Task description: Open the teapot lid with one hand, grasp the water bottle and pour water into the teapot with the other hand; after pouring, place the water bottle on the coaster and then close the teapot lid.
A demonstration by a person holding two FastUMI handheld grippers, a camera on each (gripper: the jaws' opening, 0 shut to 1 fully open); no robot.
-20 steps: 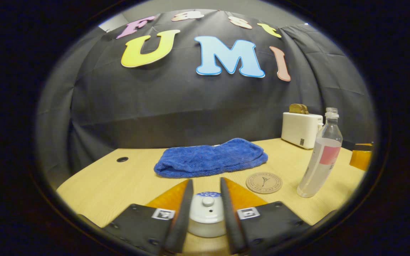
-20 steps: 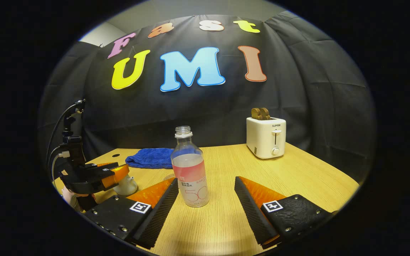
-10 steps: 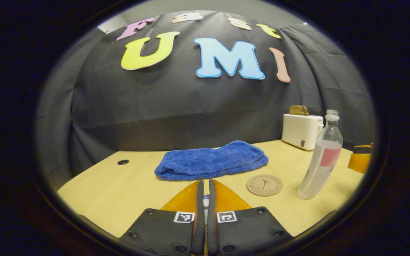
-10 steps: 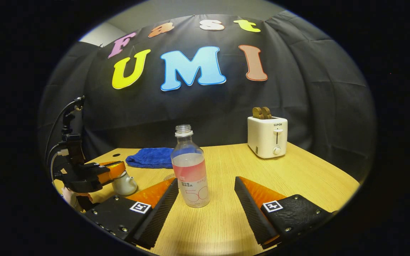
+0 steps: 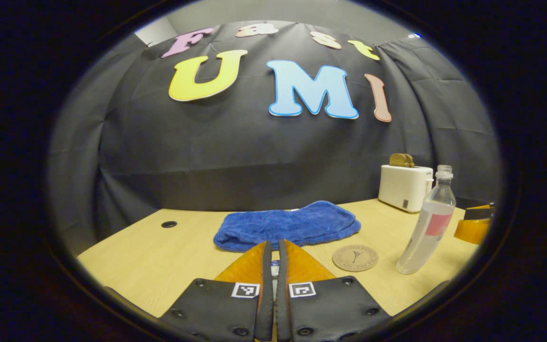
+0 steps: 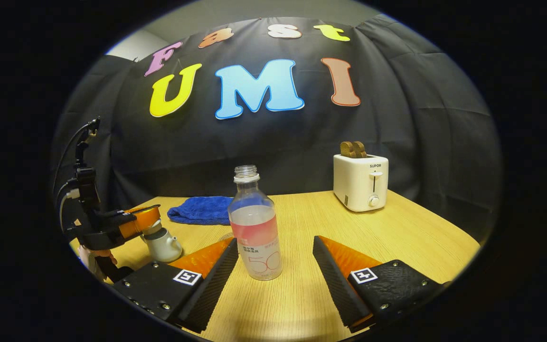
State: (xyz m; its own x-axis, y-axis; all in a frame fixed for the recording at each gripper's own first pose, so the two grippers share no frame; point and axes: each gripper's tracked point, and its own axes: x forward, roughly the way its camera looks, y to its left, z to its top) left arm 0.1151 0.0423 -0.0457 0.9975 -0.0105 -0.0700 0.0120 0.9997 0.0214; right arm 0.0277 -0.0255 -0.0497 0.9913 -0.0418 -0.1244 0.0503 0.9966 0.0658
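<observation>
My left gripper (image 5: 272, 244) is shut on the knob of the white teapot lid (image 5: 274, 269), of which only a thin strip shows between the fingers. In the right gripper view that left gripper (image 6: 143, 218) holds the lid (image 6: 152, 228) just above the white teapot (image 6: 163, 245) at the table's left. The clear, uncapped water bottle (image 6: 256, 232) with a pink label stands upright between the fingers of my open right gripper (image 6: 273, 263), untouched. The bottle (image 5: 428, 228) also stands right of the round cork coaster (image 5: 355, 258).
A folded blue towel (image 5: 287, 225) lies at the back of the wooden table (image 5: 159, 266), with a small cable hole (image 5: 169, 223) to its left. A white toaster (image 6: 360, 182) holding bread stands at the back right. A hand (image 6: 94, 259) holds the left gripper.
My left gripper closed on the lid's knob and then rose, lifting the lid off the teapot. The right gripper stayed open around the bottle, barely moving.
</observation>
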